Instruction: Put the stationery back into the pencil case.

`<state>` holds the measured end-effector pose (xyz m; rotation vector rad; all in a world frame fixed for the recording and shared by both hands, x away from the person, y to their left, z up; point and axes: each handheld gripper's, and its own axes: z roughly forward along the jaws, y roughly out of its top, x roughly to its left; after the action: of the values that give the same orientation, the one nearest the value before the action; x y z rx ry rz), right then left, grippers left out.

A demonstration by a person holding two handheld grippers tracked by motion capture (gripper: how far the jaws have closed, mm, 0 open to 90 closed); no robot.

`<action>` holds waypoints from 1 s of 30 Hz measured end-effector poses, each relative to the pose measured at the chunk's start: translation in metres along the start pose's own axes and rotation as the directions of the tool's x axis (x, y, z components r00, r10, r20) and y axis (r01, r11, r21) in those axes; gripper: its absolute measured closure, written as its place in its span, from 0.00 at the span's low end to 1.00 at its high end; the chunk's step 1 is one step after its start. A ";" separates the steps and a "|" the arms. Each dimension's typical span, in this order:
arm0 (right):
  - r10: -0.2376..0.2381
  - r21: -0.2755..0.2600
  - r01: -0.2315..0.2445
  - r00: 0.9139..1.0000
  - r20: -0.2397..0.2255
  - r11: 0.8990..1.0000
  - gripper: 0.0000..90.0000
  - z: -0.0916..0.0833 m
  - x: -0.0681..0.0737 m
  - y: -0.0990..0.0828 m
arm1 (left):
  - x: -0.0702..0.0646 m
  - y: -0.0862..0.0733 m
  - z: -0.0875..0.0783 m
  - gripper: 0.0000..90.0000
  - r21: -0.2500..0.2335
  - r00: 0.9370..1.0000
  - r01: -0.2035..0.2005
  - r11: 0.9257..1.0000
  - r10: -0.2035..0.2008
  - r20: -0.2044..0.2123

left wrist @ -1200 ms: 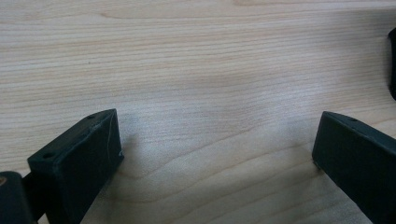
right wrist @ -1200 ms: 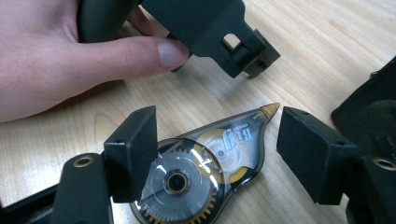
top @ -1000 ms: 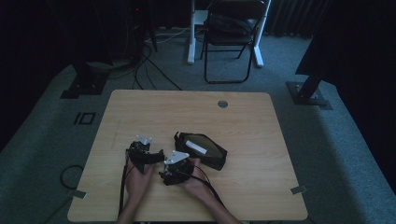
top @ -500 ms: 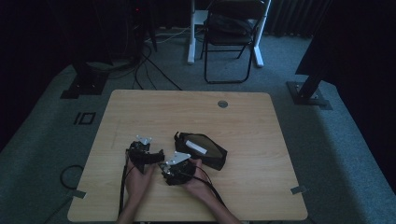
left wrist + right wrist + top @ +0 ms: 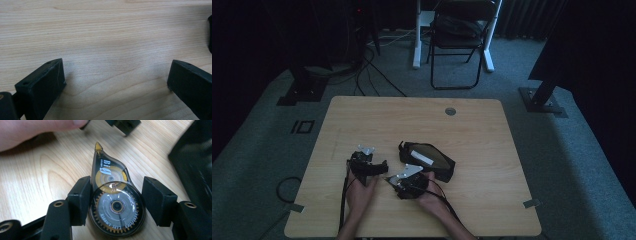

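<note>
Correction-tape dispenser (image 5: 113, 200) lies flat on the wooden table (image 5: 492, 150) between the 2 jaws of the right gripper (image 5: 117, 200), its yellow tip pointing away from the tongs. Going left to right: the left gripper (image 5: 115, 82) rests low over bare wood, its jaws spread wide with nothing between them. The right gripper's jaws have just been closing around the dispenser; the left pad touches its shell, the right pad stands just apart. Beyond it to the right sits a black pouch (image 5: 432, 161).
</note>
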<state>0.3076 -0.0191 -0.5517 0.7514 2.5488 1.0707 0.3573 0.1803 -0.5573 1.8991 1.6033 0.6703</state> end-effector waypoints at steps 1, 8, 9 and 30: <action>0.003 0.004 -0.003 1.000 0.009 1.000 0.45 -0.004 -0.003 -0.004 | 0.000 0.000 0.000 0.02 0.000 1.000 0.000 1.000 0.000 0.000; 0.007 0.013 -0.008 1.000 0.030 1.000 0.45 -0.016 -0.009 -0.015 | 0.000 0.000 0.000 0.02 0.000 1.000 0.000 1.000 0.000 0.000; 0.012 0.016 -0.012 1.000 0.028 1.000 0.43 -0.018 -0.010 -0.016 | 0.000 0.000 0.000 0.02 0.000 1.000 0.000 1.000 0.000 -0.001; 0.010 0.043 -0.010 1.000 0.005 0.999 0.37 -0.018 -0.010 -0.018 | 0.000 0.000 0.000 0.02 0.000 1.000 0.000 1.000 0.000 -0.001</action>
<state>0.3015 -0.0453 -0.5517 0.7772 2.5749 1.0187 0.3573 0.1803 -0.5573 1.8992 1.6038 0.6707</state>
